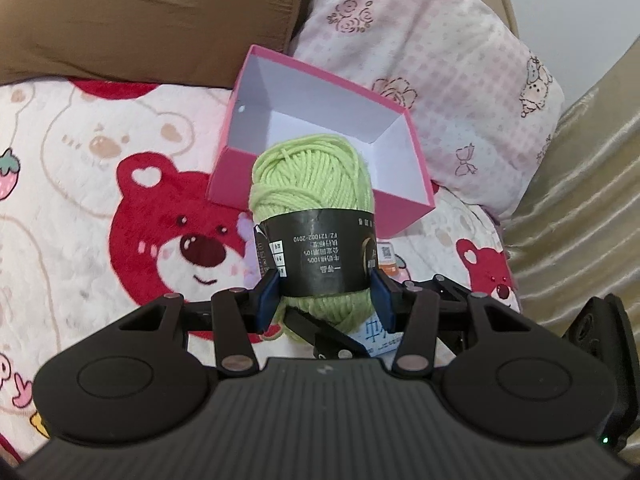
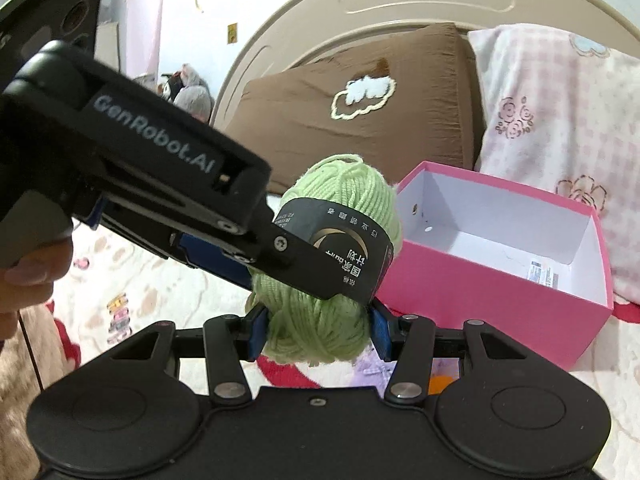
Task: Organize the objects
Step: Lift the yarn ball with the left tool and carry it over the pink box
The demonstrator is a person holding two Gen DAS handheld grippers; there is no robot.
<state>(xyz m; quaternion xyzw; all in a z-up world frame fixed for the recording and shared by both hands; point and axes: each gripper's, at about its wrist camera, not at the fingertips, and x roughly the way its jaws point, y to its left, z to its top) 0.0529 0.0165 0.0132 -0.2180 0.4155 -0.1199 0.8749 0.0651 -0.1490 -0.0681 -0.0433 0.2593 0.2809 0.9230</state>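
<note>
Left gripper (image 1: 325, 300) clamped on green yarn ball (image 1: 308, 168), blue pads (image 1: 267, 300) pressed to either side of its black paper band (image 1: 320, 256). Jaws narrowed to the width of the ball.

Left wrist view, left to right:
- Far left and underneath: white blanket (image 1: 80, 200) with red bear print.
- Upper left: brown pillow (image 1: 140, 20), cream cloud stitched on it.
- Centre: yarn ball held up in front of pink box (image 1: 236, 180), outside it, hiding part of the near wall.
- Box open, white inside, resting on the blanket just ahead of the pillows.
- Upper right: pink checked pillow (image 1: 440, 60) touching the box's far corner.
- Far right: gold satin fabric (image 1: 580, 200).

Right wrist view, left to right:
- Far left edge: person's hand (image 2: 28, 276) on the left gripper's handle.
- Left gripper reaching in from upper left, one finger across the band.
- Right gripper (image 2: 317, 332) closed on the lower end of the same ball, below the band, pads touching yarn on both sides.
- Right of the ball: the box, small printed sticker (image 2: 544, 272) on its floor.
- Behind: curved cream headboard (image 2: 320, 12).
</note>
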